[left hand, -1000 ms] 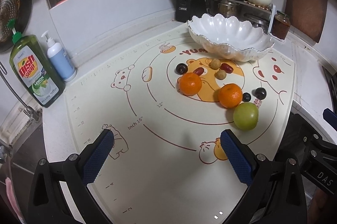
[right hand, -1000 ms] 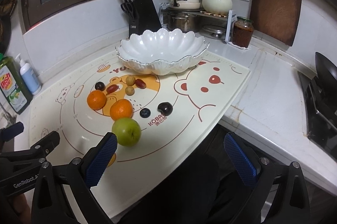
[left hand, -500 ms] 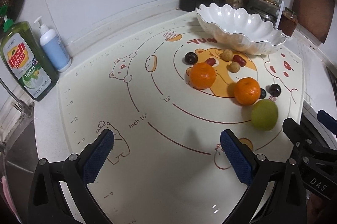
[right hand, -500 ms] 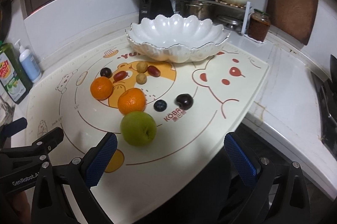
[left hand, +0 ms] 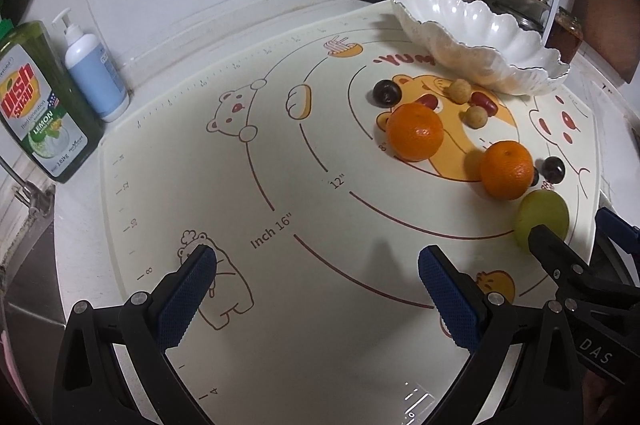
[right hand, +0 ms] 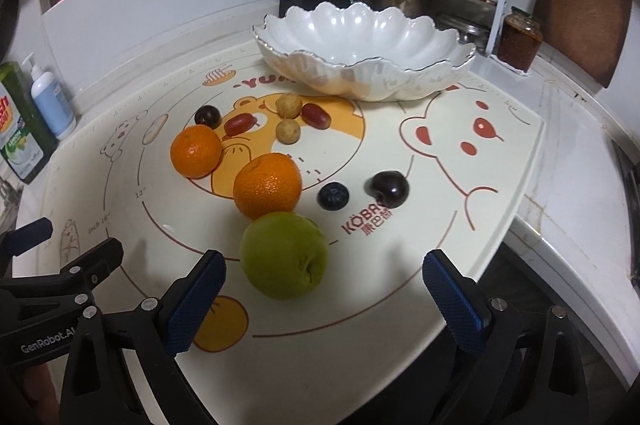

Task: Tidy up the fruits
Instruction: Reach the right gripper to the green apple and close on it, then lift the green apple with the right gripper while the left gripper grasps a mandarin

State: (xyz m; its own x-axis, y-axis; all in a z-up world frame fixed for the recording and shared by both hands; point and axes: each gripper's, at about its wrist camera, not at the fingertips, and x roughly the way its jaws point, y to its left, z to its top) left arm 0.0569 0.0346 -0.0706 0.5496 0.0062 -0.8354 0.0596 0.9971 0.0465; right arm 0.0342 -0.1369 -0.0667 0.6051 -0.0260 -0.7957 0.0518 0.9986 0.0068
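- The white scalloped bowl (right hand: 366,37) stands empty at the far side of the printed mat (right hand: 460,245) on the desk; no fruit has gone into it, so the sorting looks barely begun.
- All the fruit lies loose on the mat in front of the bowl: two oranges (right hand: 267,185), a green apple (right hand: 284,255), a blueberry (right hand: 333,196), two dark cherries (right hand: 389,188), two red oblong fruits (right hand: 316,115) and two small tan round fruits (right hand: 289,105).
- The right gripper (right hand: 324,299) hovers just short of the green apple; its jaws are wide but closing slightly, with the apple ahead of the pads and not yet between them. Nothing is held.
- The left gripper (left hand: 316,297) hangs over a bare stretch of mat, jaws wide and empty, well apart from any fruit.
- The apple, nearest the right gripper, seems the likely first pick.
- Left to do, as far as I can judge: every piece still needs moving, presumably into the bowl.
- The small round fruits may roll when nudged.
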